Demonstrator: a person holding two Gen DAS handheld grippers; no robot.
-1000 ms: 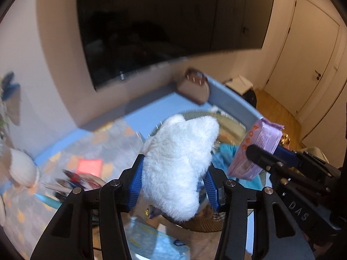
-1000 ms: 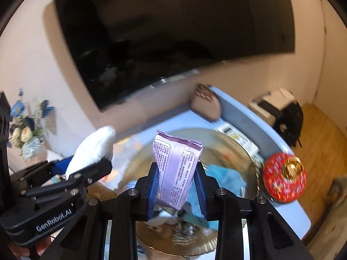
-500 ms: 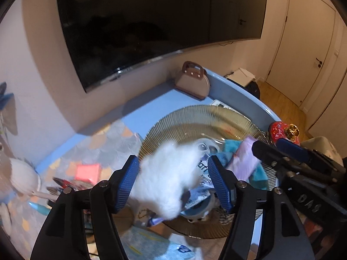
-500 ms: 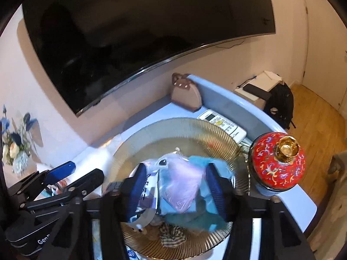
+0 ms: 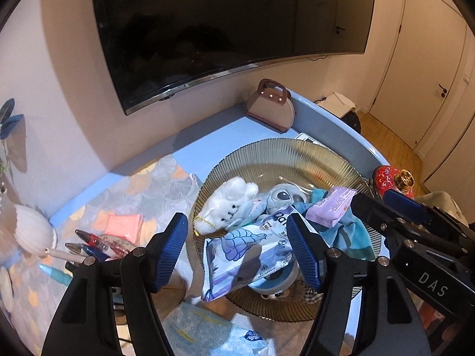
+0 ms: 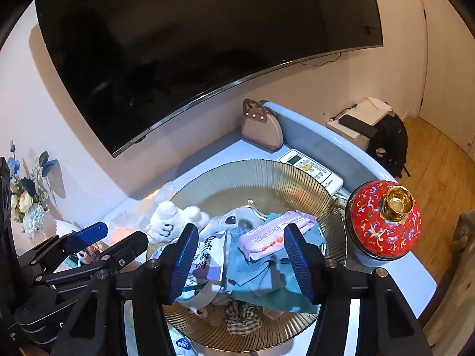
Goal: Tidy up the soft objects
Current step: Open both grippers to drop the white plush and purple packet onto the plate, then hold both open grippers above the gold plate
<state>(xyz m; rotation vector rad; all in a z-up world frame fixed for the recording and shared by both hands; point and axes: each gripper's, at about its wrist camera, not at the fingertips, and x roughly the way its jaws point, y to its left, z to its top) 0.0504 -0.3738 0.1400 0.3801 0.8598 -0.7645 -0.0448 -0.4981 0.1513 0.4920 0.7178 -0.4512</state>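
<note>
Both my claws have just sprung apart and hang empty. White plush lamb (image 5: pixel 227 209) lands left, purple tissue pack (image 6: pixel 274 234) right, in the ribbed glass bowl (image 5: pixel 276 154). Two more soft things sorted, I reckon.

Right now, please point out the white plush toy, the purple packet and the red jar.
white plush toy (image 5: pixel 227 207), left wrist view, its face
purple packet (image 6: pixel 276 234), right wrist view, its printed side
red jar (image 6: pixel 383 222), right wrist view, its lid

Two matte black plastic two-finger grippers. Left gripper (image 5: pixel 237 249): ribbed blue rubber pads (image 5: pixel 170 249), silver screw heads at the finger joints. Right gripper (image 6: pixel 242 258): same build, white "DAS" lettering on its side, at four o'clock in the left wrist view.
</note>
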